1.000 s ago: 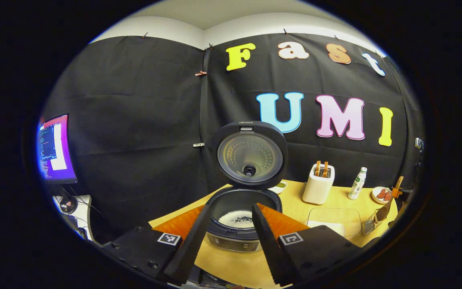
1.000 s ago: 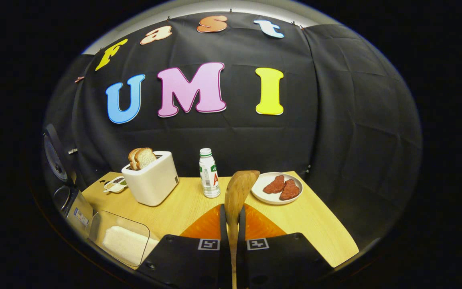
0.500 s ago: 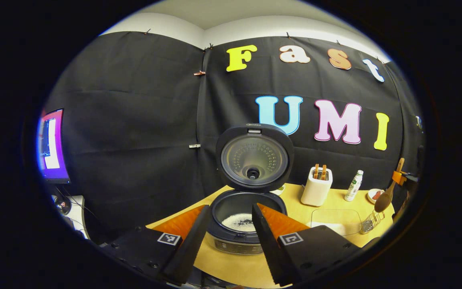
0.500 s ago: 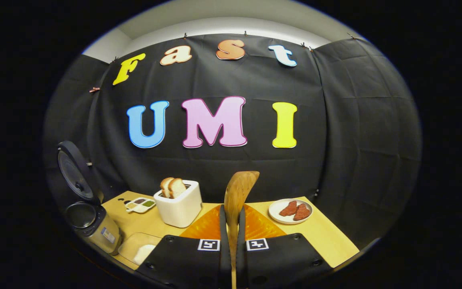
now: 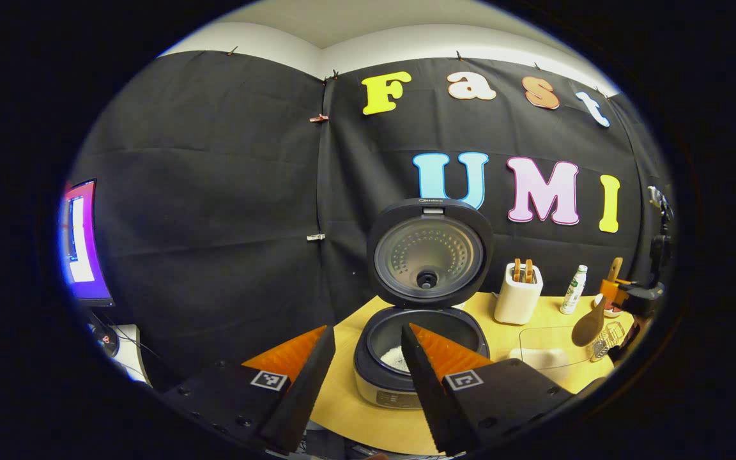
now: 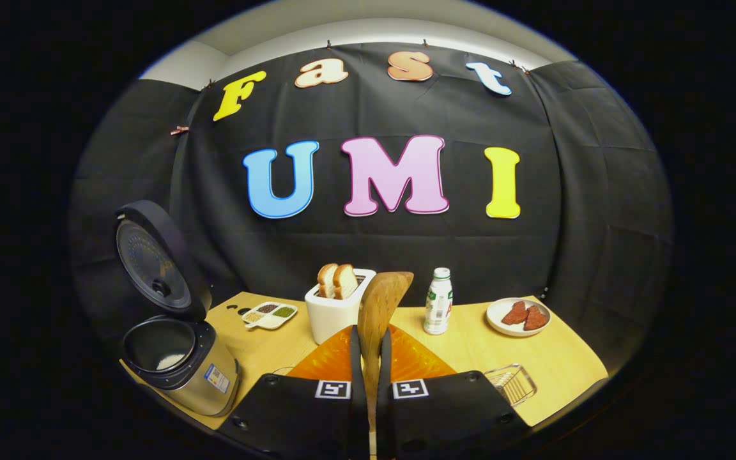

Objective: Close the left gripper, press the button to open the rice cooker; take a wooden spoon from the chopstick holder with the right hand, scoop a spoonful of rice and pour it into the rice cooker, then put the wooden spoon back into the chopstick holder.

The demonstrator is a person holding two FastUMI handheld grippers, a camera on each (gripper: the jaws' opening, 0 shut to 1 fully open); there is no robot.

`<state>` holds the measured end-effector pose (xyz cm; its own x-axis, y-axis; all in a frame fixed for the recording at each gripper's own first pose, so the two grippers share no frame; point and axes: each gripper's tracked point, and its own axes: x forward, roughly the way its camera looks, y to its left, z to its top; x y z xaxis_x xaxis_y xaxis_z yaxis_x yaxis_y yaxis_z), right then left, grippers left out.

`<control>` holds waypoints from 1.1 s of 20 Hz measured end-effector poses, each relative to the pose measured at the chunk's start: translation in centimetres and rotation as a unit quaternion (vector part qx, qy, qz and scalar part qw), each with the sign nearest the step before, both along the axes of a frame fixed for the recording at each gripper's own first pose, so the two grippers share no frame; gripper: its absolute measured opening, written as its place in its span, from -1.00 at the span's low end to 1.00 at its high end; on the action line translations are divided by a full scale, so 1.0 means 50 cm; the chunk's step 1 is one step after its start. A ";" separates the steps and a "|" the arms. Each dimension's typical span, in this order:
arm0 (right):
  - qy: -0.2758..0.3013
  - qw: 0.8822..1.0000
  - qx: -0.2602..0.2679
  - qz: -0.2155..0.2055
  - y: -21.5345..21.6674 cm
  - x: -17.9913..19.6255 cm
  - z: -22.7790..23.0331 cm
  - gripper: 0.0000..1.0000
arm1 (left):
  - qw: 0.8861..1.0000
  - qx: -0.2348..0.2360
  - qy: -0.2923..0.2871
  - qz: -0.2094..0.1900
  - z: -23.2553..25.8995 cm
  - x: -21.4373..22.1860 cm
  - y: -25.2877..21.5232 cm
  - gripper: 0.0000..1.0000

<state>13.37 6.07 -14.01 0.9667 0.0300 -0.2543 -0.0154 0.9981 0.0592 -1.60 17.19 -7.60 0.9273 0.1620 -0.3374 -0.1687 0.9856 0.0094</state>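
Bench (image 6: 553,370): cooker (image 6: 179,358) lid up, some rice inside. R gripper (image 6: 368,345) jaws clamp spoon (image 6: 381,300); basket (image 6: 512,382) at front-right edge. L gripper (image 5: 368,364) jaws wide, idle. Left: return spoon.

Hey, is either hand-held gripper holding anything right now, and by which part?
The right hand-held gripper is shut on the wooden spoon, gripping its handle below the bowl. The left hand-held gripper holds nothing.
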 end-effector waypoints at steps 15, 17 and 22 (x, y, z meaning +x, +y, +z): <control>0.078 0.997 0.025 0.000 0.159 -0.037 -0.170 -0.82 | 1.000 0.005 -0.002 -0.024 -0.003 0.038 0.062 0.49; 0.090 0.994 0.059 -0.007 0.169 -0.045 -0.173 -0.82 | 1.000 0.003 -0.004 -0.027 -0.002 0.041 0.059 0.49; 0.122 0.979 0.158 -0.031 0.158 -0.060 -0.169 -0.82 | 0.999 -0.003 -0.014 -0.039 0.006 0.051 0.032 0.49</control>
<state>10.35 13.99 -22.49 0.8810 0.0877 -0.4650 0.0976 0.9278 0.3600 0.97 18.80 -7.29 0.9461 0.0864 -0.3120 -0.0911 0.9958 -0.0007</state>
